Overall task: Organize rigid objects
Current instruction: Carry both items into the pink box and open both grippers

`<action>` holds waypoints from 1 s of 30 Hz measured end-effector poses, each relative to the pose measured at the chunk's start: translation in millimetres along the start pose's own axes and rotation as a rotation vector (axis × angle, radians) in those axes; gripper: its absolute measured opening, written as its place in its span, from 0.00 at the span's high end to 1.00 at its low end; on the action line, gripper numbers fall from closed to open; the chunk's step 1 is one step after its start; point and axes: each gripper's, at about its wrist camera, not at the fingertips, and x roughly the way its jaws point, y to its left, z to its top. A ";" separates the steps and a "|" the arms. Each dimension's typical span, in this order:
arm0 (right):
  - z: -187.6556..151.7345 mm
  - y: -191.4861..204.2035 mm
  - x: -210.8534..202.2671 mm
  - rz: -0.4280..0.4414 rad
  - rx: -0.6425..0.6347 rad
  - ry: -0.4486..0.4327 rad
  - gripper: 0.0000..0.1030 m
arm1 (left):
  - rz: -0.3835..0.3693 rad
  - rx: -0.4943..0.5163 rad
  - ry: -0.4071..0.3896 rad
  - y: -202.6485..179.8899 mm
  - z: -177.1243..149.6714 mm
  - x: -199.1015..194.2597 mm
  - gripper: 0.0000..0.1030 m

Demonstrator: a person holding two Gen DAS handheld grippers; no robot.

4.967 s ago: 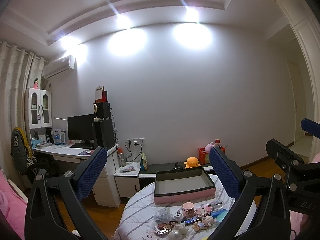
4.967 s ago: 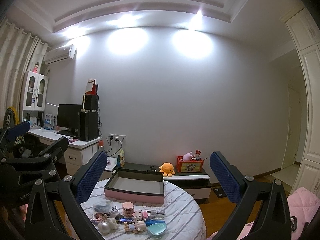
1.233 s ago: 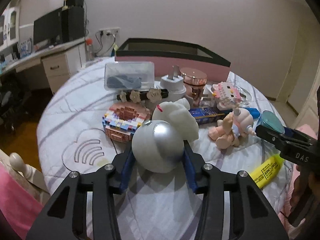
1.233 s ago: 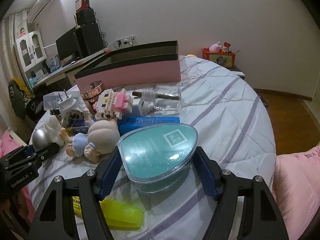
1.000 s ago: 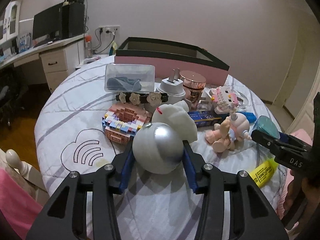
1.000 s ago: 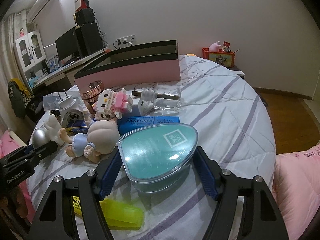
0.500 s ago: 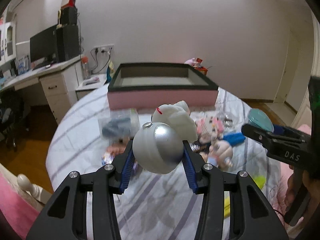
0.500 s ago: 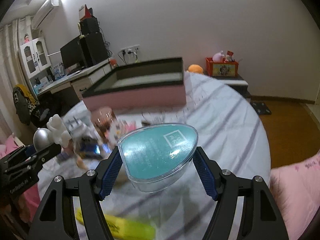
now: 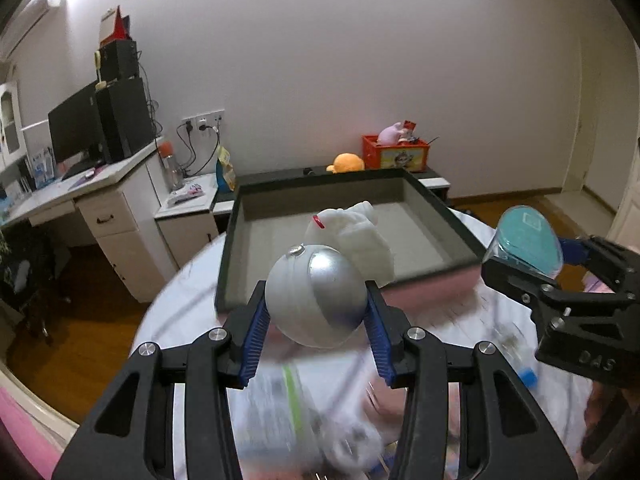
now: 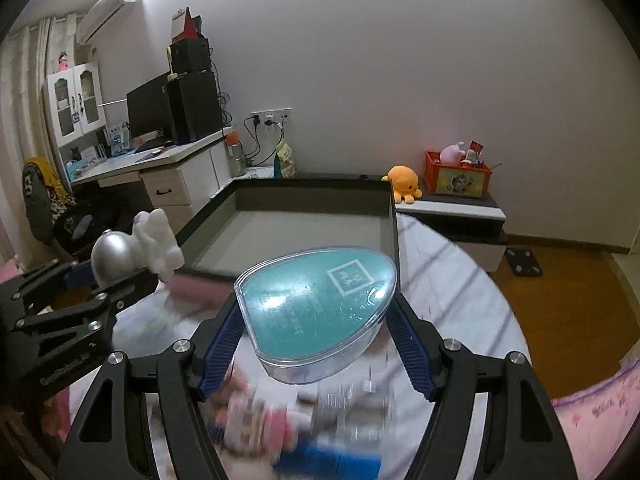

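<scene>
In the left wrist view, the left gripper (image 9: 316, 320) fills the lower centre, its jaws pinching a silver ball with a white figure (image 9: 320, 292) in front of the pink box (image 9: 432, 286). At centre right, the right gripper (image 10: 318, 346) has its jaws clamped on a teal egg-shaped case (image 10: 316, 312), above the blurred bed clutter.

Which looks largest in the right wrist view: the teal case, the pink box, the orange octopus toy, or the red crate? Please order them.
1. pink box
2. teal case, though it is nearest the camera, so its true size against the box is unsure
3. red crate
4. orange octopus toy, close to the crate in apparent size
</scene>
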 end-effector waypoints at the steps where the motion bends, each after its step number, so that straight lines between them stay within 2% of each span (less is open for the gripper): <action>1: 7.9 0.2 8.2 -0.003 -0.006 0.006 0.29 | -0.008 -0.003 0.018 3.5 8.2 12.1 0.55; 6: 38.0 1.6 53.4 -0.019 -0.031 0.046 0.29 | 0.002 0.011 0.115 14.1 35.1 72.0 0.55; 9: 46.2 3.1 83.8 -0.019 -0.039 0.095 0.29 | 0.008 0.016 0.166 16.6 39.5 97.3 0.55; 13: 46.1 2.8 121.2 -0.019 -0.049 0.170 0.29 | 0.022 0.038 0.249 17.7 38.6 125.3 0.54; 18: 34.3 -1.3 149.9 -0.017 -0.033 0.254 0.29 | 0.030 0.064 0.297 14.0 35.1 141.4 0.52; 20: 32.1 -2.4 152.5 -0.023 -0.025 0.256 0.29 | 0.040 0.076 0.300 12.3 35.3 143.6 0.45; 22: 30.1 -4.3 150.4 -0.030 -0.012 0.259 0.28 | 0.068 0.083 0.296 12.6 36.6 142.5 0.34; 24: 31.4 -5.9 142.8 -0.044 -0.007 0.240 0.26 | 0.065 0.068 0.275 16.2 39.3 134.9 0.27; 25: 32.9 -6.0 133.3 -0.058 -0.012 0.211 0.22 | 0.068 0.052 0.257 19.9 41.8 128.2 0.20; 27: 39.3 -3.5 120.8 -0.071 -0.016 0.176 0.21 | 0.087 0.038 0.203 23.7 45.2 108.0 0.12; 30: 47.5 1.1 88.1 -0.074 -0.020 0.110 0.20 | 0.113 0.055 0.118 21.9 46.0 70.0 0.10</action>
